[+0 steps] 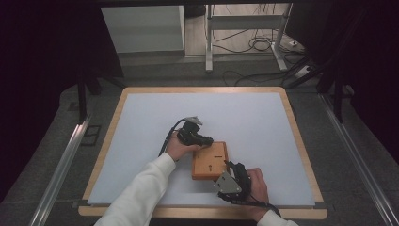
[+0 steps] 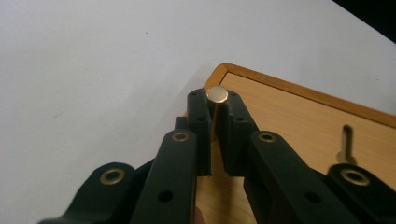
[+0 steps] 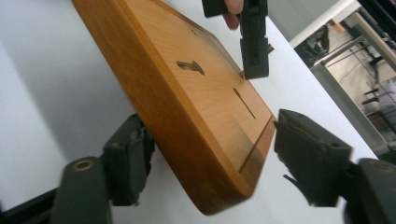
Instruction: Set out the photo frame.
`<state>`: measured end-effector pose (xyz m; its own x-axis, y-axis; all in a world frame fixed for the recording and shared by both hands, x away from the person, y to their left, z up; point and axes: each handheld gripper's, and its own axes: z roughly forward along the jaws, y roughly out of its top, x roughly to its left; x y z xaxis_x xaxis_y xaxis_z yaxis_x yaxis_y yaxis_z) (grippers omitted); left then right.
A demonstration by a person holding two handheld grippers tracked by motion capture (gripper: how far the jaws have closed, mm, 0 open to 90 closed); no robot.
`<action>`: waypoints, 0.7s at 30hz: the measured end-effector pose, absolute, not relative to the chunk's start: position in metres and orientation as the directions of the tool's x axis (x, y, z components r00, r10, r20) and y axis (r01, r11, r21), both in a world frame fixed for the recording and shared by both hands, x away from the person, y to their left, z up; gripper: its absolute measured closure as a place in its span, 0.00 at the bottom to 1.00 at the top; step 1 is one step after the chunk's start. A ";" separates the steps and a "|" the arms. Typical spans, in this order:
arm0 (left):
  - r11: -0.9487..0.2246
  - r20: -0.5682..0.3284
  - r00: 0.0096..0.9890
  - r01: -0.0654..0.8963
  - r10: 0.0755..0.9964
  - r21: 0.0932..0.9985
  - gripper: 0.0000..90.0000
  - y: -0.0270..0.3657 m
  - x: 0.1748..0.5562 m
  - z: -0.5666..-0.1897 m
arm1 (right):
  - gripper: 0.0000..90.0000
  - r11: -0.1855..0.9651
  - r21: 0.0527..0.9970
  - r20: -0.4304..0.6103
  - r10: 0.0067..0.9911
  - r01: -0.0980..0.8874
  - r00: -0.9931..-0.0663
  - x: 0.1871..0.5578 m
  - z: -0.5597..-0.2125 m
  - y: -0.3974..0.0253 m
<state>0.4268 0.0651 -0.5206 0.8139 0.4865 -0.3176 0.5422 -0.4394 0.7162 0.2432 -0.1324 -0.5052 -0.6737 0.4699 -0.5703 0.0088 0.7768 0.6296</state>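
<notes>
Brass pin [image 2: 216, 100] pinched upright in left gripper [image 2: 214, 105], right over the near corner of the wooden board [image 1: 210, 161] mid-table. Best lowered straight, no twisting, aimed at a slot [image 2: 346, 142]. Right gripper [image 3: 205, 154] spread wide around the board's corner, not clamping, so probably worth squeezing first. White mat [image 1: 141, 122] otherwise bare; just the 2 grippers crowding each other.

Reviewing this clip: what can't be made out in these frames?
- Pin, left gripper view: its shaft and tip sit between the left claw fingers, so its seating in the wooden board is hidden.
- Right claw, right gripper view: jaws flank the board corner; contact is unclear.
- Board slots, high view: too small to read.
</notes>
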 end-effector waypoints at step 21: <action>-0.314 -0.246 0.761 0.507 0.600 0.803 0.52 0.112 0.403 -0.500 | 0.54 0.761 0.649 -0.540 0.461 0.001 -0.705 0.258 -0.485 -0.130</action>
